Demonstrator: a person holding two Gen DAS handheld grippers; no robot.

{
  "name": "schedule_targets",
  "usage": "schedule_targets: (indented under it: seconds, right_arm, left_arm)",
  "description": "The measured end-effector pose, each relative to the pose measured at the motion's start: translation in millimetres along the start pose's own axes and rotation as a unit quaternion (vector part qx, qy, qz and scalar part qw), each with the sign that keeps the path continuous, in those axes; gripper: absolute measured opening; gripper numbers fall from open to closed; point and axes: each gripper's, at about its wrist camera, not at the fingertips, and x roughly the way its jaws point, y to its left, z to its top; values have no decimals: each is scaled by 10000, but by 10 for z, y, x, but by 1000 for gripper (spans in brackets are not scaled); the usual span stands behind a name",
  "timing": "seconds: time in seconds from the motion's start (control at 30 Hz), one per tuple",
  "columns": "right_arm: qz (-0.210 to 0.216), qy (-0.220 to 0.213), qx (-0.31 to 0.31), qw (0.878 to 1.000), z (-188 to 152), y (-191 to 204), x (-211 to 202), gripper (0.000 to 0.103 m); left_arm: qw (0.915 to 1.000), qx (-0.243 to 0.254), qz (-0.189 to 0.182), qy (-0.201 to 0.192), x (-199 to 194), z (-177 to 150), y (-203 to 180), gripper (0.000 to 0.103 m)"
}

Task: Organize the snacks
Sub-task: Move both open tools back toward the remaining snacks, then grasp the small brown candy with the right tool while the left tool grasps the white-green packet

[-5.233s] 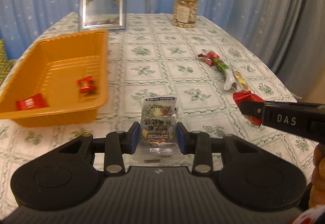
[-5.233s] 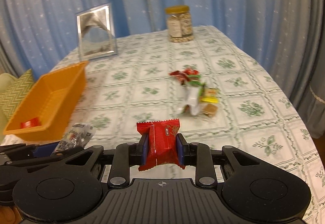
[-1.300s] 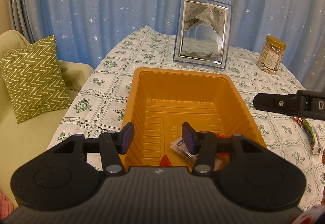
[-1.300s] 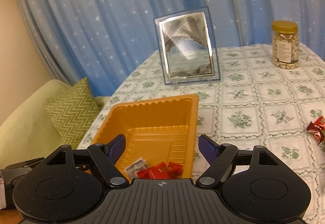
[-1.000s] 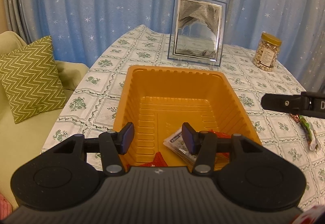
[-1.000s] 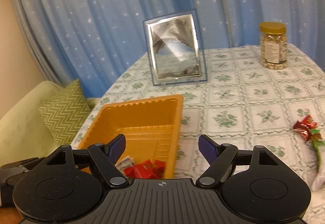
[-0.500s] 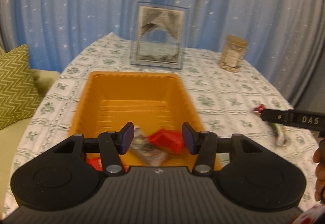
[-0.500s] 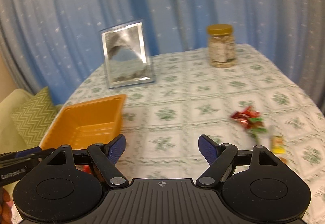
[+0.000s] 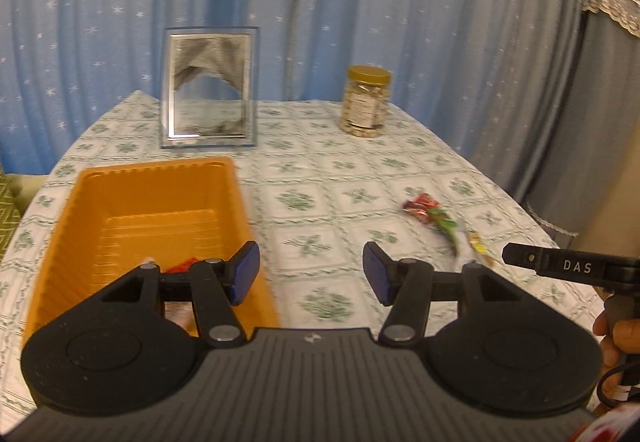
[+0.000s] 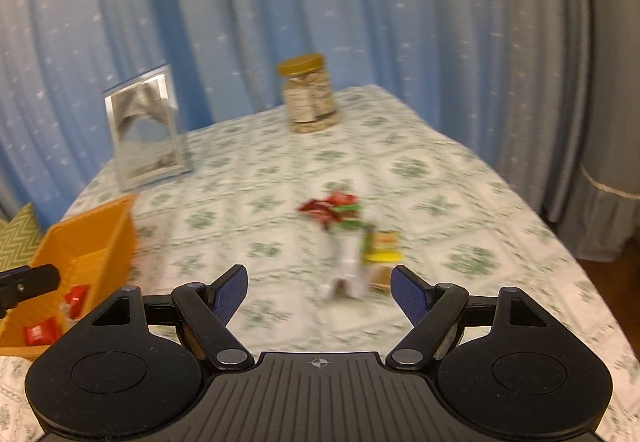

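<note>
An orange tray [image 9: 100, 201] lies on the left of the table, also seen at the left edge of the right wrist view as the tray [image 10: 100, 238] with red snack packets [image 10: 40, 334] in it. A small heap of loose snacks [image 9: 436, 217] lies on the cloth to the right; in the right wrist view the snacks [image 10: 344, 222] sit just beyond my right gripper. My left gripper [image 9: 311, 276] hovers by the tray's right wall, its jaws opening with nothing between them. My right gripper [image 10: 319, 292] stands open and empty.
A flowered cloth covers the table [image 9: 320, 169]. At the back stand a framed picture [image 9: 208, 89] and a gold-lidded jar of nuts [image 9: 365, 101]. Blue starred curtains hang behind. A green zigzag cushion [image 10: 16, 238] lies off the left edge.
Both grippers have swung right, away from the tray and toward the loose snacks. The left gripper's jaws have spread wider. The right wrist view is blurred by motion.
</note>
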Motion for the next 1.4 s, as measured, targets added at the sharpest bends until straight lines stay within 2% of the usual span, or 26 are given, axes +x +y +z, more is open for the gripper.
schedule_targets:
  seconds: [0.23, 0.37, 0.43, 0.47, 0.6, 0.7, 0.93, 1.07, 1.27, 1.33, 1.37, 1.4]
  right_arm:
    - [-321, 59, 217, 9992, -131, -434, -30, 78]
    - [-349, 40, 353, 9988, -129, -577, -1, 78]
    - [-329, 52, 320, 9989, -119, -584, 57, 68]
    - [-308, 92, 290, 9991, -115, -588, 96, 60]
    - [-286, 191, 187, 9992, -93, -568, 277, 48]
    - [-245, 236, 77, 9994, -75, -529, 412, 43]
    - [-138, 376, 116, 9991, -32, -464, 722, 39]
    - [-207, 499, 24, 9985, -34, -405, 884, 34]
    - [-375, 443, -373, 9976, -41, -280, 1018, 33]
    - [-426, 427, -556, 9966, -60, -231, 1034, 30]
    - [-421, 424, -602, 9964, -67, -216, 1038, 26]
    - [-392, 429, -595, 9965, -70, -218, 1034, 14]
  left_arm:
    - [9994, 252, -205, 127, 120, -93, -411, 54]
    - [9986, 378, -277, 237, 276, -154, -604, 54]
    - [9982, 415, -298, 306, 363, -180, -667, 54]
    - [9981, 424, -308, 335, 412, -189, -692, 54]
    - [9974, 467, -333, 432, 588, -212, -752, 57]
    - [9971, 476, -343, 491, 707, -224, -761, 57]
    - [9969, 421, -313, 589, 942, -230, -704, 57]
    - [9970, 363, -304, 609, 1014, -230, -649, 57]
    - [9970, 305, -304, 638, 1076, -242, -593, 58]
    - [9970, 289, -318, 647, 1090, -245, -584, 58]
    - [9969, 284, -326, 650, 1096, -244, -581, 58]
    - [9969, 282, -327, 654, 1103, -243, -580, 58]
